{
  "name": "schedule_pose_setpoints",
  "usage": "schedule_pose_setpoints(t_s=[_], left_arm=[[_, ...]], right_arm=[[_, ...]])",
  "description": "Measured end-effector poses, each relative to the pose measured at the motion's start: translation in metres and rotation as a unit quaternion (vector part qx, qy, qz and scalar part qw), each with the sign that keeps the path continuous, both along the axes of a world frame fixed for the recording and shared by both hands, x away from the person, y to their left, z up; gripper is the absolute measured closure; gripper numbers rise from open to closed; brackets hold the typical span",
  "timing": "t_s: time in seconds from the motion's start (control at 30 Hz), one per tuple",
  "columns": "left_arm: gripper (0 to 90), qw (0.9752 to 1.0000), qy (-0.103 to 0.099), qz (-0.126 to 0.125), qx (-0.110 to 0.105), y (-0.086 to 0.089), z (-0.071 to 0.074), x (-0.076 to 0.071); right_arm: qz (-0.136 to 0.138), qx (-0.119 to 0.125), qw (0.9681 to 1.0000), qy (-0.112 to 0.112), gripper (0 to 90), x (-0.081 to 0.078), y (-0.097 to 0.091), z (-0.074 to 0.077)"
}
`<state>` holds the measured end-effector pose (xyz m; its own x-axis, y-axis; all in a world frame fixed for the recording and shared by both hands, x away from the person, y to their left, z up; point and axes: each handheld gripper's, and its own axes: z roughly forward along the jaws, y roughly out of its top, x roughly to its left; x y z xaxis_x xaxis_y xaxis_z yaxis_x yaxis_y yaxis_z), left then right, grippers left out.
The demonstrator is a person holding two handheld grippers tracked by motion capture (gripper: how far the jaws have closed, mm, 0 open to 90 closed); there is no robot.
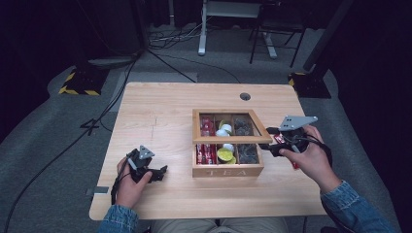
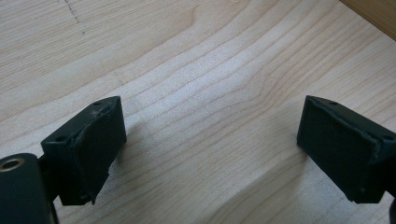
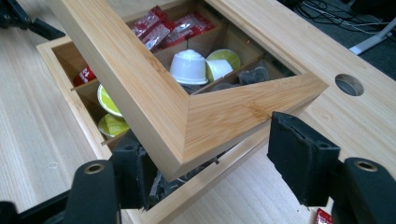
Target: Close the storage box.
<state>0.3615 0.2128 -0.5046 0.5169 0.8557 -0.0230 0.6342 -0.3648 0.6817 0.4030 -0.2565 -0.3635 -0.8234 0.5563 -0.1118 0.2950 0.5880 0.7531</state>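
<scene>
- The wooden tea box (image 1: 227, 169) sits at the table's (image 1: 160, 121) centre, toward 3 o'clock. Its framed window lid (image 1: 228, 138) is tilted partway above the base.
- The right gripper (image 1: 277, 141) is at the lid's front right corner, jaws apart on either side of that corner (image 3: 219, 121). I cannot tell whether they press on the wood.
- By my judgement the lid is being swung. Keep the corner seated deep between the jaws, follow the hinge's arc, and move slowly above the white capsules (image 3: 189, 67) and red sachets (image 3: 161, 25).
- The left gripper (image 1: 156, 173) rests on the table at 9 o'clock of the box, jaws wide apart, holding nothing. It could steady the base.
</scene>
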Motion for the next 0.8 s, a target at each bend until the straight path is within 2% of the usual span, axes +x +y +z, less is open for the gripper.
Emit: schedule_pose_setpoints(t_s=[0.2, 0.8], left_arm=[[8.3, 1.0000, 0.000, 0.000, 0.000, 0.000, 0.000, 0.000], [8.3, 1.0000, 0.000, 0.000, -0.001, 0.000, 0.000, 0.000]], right_arm=[[0.001, -0.007, 1.0000, 0.005, 32.5, -0.003, 0.000, -0.009], [0.014, -0.028, 0.9980, 0.056, 34.2, -0.008, 0.003, -0.038]])
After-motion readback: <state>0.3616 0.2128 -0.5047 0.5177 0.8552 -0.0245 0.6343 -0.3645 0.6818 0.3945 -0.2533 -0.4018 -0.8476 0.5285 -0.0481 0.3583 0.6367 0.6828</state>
